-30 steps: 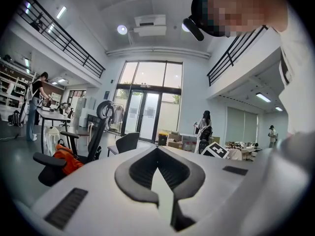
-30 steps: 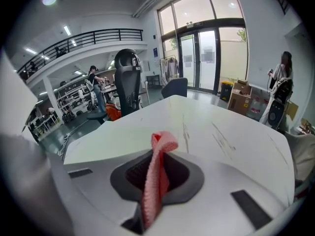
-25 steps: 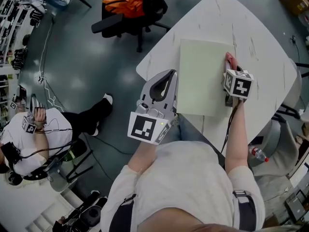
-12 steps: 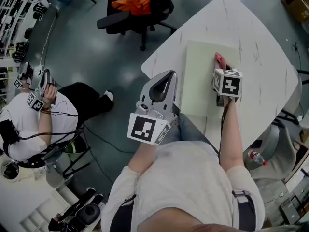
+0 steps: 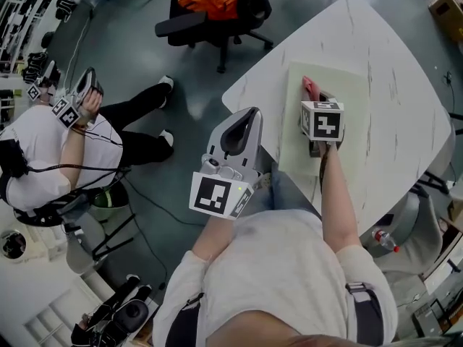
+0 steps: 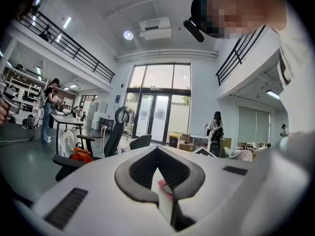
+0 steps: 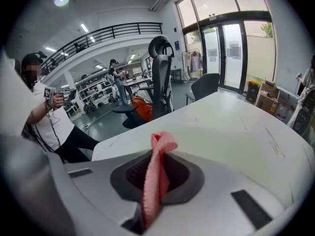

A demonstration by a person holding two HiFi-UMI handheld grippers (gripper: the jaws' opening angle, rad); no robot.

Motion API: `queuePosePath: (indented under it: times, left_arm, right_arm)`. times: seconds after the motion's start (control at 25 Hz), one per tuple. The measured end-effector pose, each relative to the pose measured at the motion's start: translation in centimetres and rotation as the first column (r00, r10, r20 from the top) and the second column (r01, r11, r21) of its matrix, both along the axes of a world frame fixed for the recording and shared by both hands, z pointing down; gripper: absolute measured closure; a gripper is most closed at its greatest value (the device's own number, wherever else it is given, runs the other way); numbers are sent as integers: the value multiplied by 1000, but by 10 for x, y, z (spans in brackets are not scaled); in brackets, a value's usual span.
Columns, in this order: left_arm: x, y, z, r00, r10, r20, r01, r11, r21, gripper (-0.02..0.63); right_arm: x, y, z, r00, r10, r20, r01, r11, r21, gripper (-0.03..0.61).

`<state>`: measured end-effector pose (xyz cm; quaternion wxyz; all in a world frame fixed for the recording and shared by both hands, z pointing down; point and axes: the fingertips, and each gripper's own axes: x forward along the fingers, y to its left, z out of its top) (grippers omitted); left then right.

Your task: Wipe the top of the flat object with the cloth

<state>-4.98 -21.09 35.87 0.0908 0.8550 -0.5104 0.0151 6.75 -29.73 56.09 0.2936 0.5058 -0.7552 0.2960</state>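
Cloth [image 5: 309, 87] in jaws of right gripper [image 5: 314, 98] on flat object [image 5: 346, 85]; left gripper [image 5: 252, 116] jaws together

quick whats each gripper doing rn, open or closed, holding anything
Left gripper: closed, nothing held.
Right gripper: closed on the pink textured cloth.
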Motion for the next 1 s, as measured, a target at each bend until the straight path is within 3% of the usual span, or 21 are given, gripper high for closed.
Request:
queuePosePath:
  times: [0.64, 1.0]
  left_arm:
    - [-30, 19, -10, 998, -65, 4, 65, 998, 9, 601]
    - [-32, 29, -11, 998, -55, -3, 55, 998, 16, 601]
  right_arm:
    - [-82, 29, -10, 983, -181, 13, 182, 983, -7, 551]
    - [-84, 47, -7, 983, -182, 37, 183, 983, -34, 551]
